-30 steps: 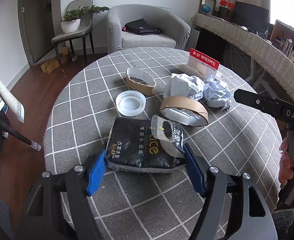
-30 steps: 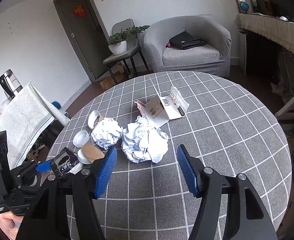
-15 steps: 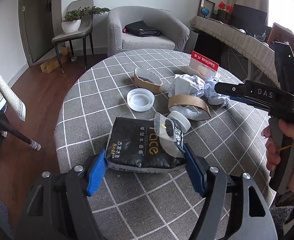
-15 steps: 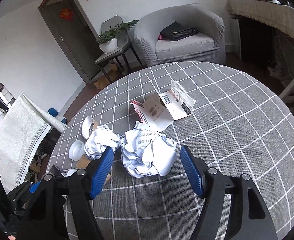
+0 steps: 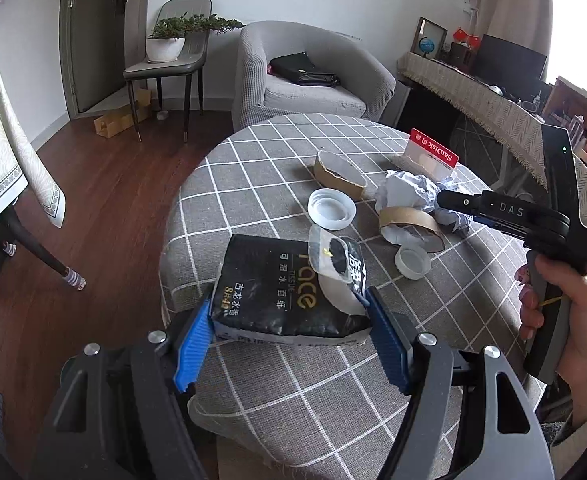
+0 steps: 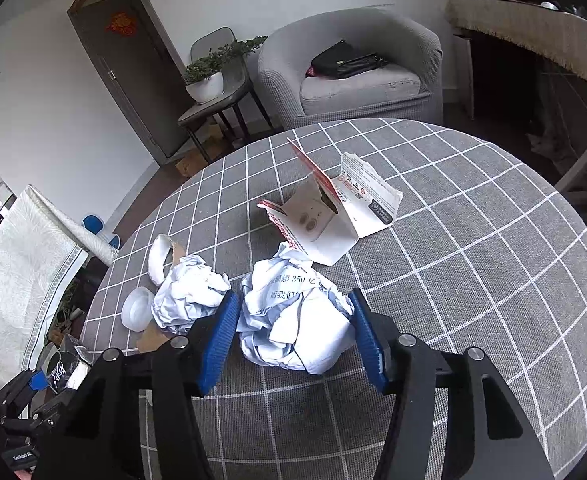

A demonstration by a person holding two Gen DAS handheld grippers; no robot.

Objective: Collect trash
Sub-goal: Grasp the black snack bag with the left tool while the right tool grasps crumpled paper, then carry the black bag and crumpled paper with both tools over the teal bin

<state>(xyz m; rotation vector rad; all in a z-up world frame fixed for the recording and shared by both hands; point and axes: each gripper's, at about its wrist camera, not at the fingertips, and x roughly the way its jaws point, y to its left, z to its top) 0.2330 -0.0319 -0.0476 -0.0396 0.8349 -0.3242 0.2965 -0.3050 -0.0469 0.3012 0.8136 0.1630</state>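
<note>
1. Tongs on the left (image 5: 285, 330) clamp a black tissue pack (image 5: 289, 292) at the table (image 5: 333, 380) edge.
2. Right tongs (image 6: 293, 328), just closing, squeeze a paper ball (image 6: 293, 320) mid-table.
3. Only the left camera catches the small cap (image 5: 412, 263).

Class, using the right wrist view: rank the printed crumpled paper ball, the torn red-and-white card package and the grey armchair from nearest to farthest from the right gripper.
1. Printed crumpled paper ball: between the right gripper pads, whose jaws have just been closing.
2. Torn red-and-white card package: beyond it, mid-table.
3. Grey armchair: off the table, by the far wall.

Cardboard ring (image 6: 149, 340) mostly hidden behind paper ball (image 6: 189, 296); tissue pack (image 6: 63, 368) half-hidden.
</note>
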